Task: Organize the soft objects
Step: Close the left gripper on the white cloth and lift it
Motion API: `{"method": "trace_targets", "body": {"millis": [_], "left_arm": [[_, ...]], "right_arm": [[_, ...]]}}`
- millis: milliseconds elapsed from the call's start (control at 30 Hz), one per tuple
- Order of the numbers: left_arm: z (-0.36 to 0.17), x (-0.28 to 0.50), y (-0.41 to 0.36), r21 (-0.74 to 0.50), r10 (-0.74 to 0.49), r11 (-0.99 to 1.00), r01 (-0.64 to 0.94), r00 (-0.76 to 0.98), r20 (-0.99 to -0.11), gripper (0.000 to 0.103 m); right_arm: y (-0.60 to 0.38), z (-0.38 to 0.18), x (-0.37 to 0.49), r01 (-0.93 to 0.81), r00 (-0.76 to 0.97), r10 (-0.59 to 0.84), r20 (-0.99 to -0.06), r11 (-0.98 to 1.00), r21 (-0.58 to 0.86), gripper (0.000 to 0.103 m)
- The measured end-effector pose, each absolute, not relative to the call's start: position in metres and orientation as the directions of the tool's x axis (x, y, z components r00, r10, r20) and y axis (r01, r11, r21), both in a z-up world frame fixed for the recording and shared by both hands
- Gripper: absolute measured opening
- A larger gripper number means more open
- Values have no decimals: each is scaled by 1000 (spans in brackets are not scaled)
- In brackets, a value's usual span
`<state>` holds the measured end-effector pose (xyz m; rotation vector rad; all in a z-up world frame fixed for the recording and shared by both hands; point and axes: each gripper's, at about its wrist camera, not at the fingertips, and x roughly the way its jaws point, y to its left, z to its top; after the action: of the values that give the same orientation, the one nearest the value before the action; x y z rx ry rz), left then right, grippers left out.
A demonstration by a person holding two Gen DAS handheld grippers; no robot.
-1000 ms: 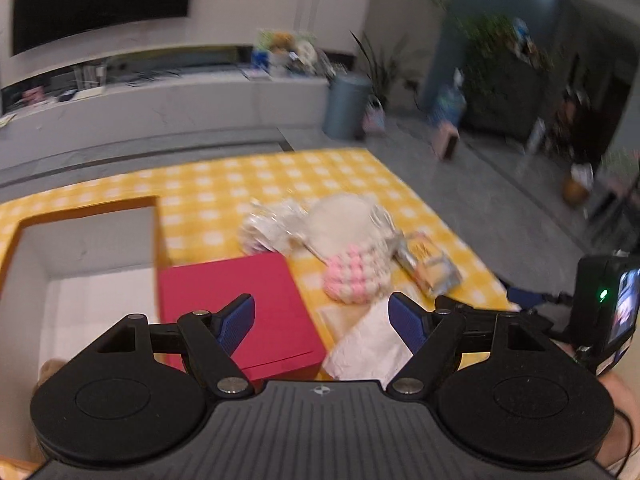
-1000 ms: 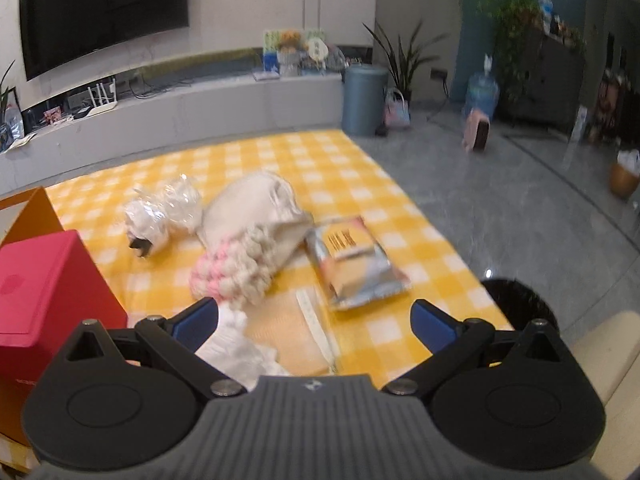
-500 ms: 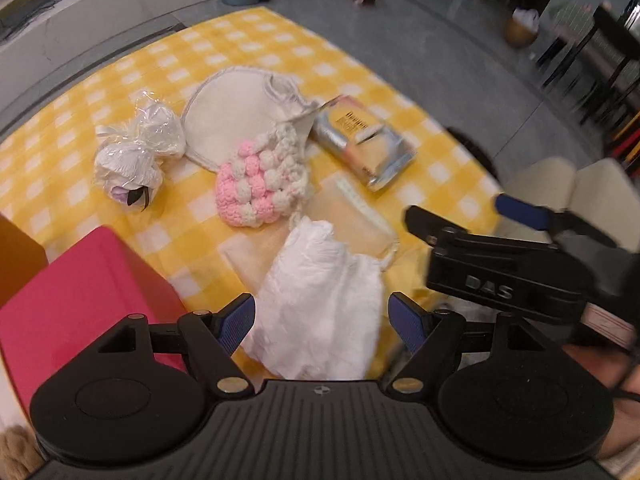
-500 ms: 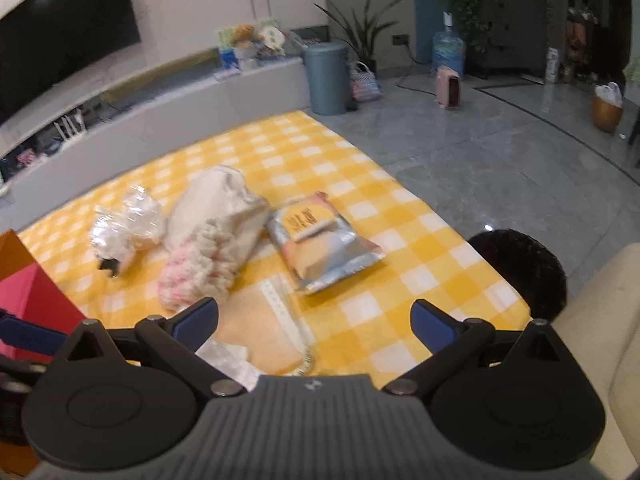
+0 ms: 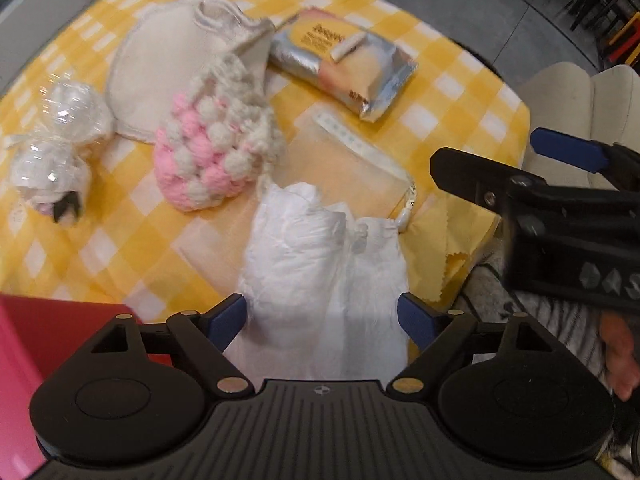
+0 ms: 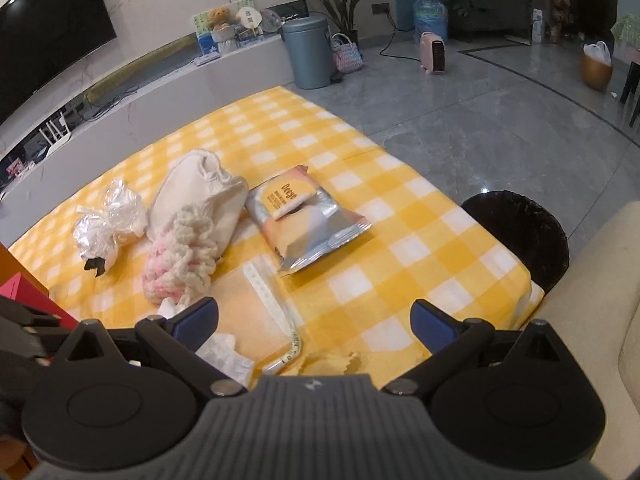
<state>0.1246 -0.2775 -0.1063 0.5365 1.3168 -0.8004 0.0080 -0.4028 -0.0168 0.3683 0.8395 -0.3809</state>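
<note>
While the left gripper (image 5: 322, 320) points steeply down with its jaws spread wide, having just been opening, a crumpled white soft item (image 5: 324, 264) lies between the blue pads without either pad pressing it. Its surface is wrinkled and papery, its outline roughly oblong, and it rests partly on a smooth translucent zip pouch (image 5: 352, 164). Beyond it sit a knobbly pink-and-cream crocheted bag (image 5: 212, 152), a rounded cream fabric pouch (image 5: 160, 68), a crinkled clear-wrapped bundle (image 5: 60, 140) and a glossy foil wipes pack (image 5: 344, 64). All lie close together on the yellow checked cloth (image 6: 400, 240). A red box (image 5: 48, 320) borders the lower left, just beside the left pad. The right gripper (image 6: 314, 320) is also open and empty, hovering over the near edge of the cloth, where a pinked yellow corner (image 6: 332, 360) curls up. Bare cloth stretches to the right of the foil pack, toward the table edge, a black round stool (image 6: 524, 232) and the grey floor.
</note>
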Motion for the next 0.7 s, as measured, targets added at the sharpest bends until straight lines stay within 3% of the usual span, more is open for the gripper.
{"method": "trace_targets", "body": {"millis": [367,433,500,700], "left_arm": [[-127,124,-290,-4,-166,606,795,122,-978,101],[-125,121,-290,4,-167,600,800,130,-977,92],[-122,118,-292,-2,-183,593,805,133,-974,67],[-113,105,-297,52,-178,521,852,168,-970,24]], "right_arm": [[-407,-20,8,467,604,-156,-781,864,189,100],[-407,-20,8,467,602,-155,-783,864,188,100],[-407,-20,8,466,603,-154,-782,864,189,100],[-410,-22,10,473,597,-148,-788,859,197,100]]}}
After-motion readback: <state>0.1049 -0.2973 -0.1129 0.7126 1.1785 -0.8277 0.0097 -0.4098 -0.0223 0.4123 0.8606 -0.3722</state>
